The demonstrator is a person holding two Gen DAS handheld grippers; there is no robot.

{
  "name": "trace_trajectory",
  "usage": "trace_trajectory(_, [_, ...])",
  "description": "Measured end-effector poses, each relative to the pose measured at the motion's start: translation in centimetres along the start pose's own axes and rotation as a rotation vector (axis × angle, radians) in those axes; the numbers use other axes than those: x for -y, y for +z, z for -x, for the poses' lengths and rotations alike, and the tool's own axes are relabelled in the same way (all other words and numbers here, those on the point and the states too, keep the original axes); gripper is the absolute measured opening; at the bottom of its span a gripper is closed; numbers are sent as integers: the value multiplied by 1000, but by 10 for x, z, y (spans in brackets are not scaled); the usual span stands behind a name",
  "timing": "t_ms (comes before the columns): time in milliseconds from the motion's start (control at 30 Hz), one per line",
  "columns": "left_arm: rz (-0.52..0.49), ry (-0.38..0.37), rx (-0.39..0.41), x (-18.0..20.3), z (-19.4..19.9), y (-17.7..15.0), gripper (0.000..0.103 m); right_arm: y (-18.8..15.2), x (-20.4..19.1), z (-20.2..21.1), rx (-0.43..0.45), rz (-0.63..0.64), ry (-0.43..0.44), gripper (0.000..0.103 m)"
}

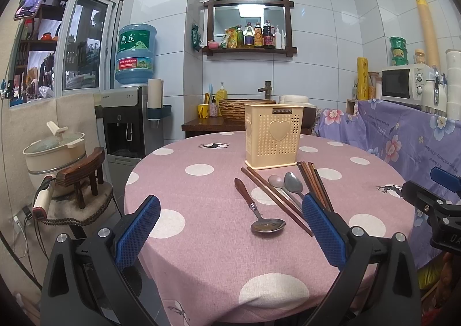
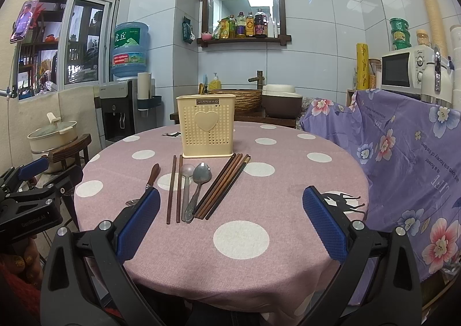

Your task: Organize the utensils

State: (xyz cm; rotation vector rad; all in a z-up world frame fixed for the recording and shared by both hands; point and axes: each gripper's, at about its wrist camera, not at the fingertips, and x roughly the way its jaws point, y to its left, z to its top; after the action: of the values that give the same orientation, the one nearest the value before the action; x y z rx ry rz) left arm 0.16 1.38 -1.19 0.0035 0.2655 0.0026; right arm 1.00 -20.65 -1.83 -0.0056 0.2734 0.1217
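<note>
A: Quick status, both grippers?

B: Left gripper (image 1: 230, 222) is spread wide, nothing btwn the blue pads (image 1: 138, 231). It hangs over the near edge of the round table (image 1: 201, 262). Right gripper (image 2: 230, 219) same: fingers far apart, nothing held, also over the near edge, w/ the left one visible off to its left side.

A: Where's the holder?

B: Cream utensil basket (image 2: 205, 127), perforated, heart on the front, stands upright toward the far side of the table. Can't see inside it from either view.

A: And the utensils?

B: All flat on the pink polka-dot tablecloth (image 2: 245, 239), just in front of the basket. From the right wrist view, left to right: wooden-handled spoon (image 2: 152, 174), bowl partly hidden behind the left pad; a pair of brown chopsticks (image 2: 175, 190) lying side by side; a pale spoon (image 2: 186, 179); a metal spoon (image 2: 200, 179) just beside it, handles touching or overlapping low down; then a bundle of dark chopsticks (image 2: 223, 186) angled w/ the far tips near the basket's base.

A: Anything touching the grippers?

B: No. In the left wrist view the right pad covers the near ends of the bundle, but contact can't be told.

A: Surroundings?

B: Water dispenser (image 1: 126, 121) at left, microwave (image 2: 403, 72) at right on a purple floral cloth (image 2: 403, 147), wall shelf w/ bottles (image 1: 253, 37).
</note>
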Motion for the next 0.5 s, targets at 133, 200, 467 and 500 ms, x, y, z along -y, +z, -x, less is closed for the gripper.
trace_trajectory(133, [-1, 0, -1, -1, 0, -1, 98, 0, 0, 0, 0, 1, 1, 98])
trace_trajectory(200, [-1, 0, -3, 0, -1, -1, 98, 0, 0, 0, 0, 0, 1, 98])
trace_trajectory(467, [-13, -12, -67, 1, -14, -10, 98, -6, -1, -9, -23, 7, -10, 98])
trace_trajectory(500, [-20, -13, -91, 2, -18, -10, 98, -7, 0, -12, -34, 11, -20, 98])
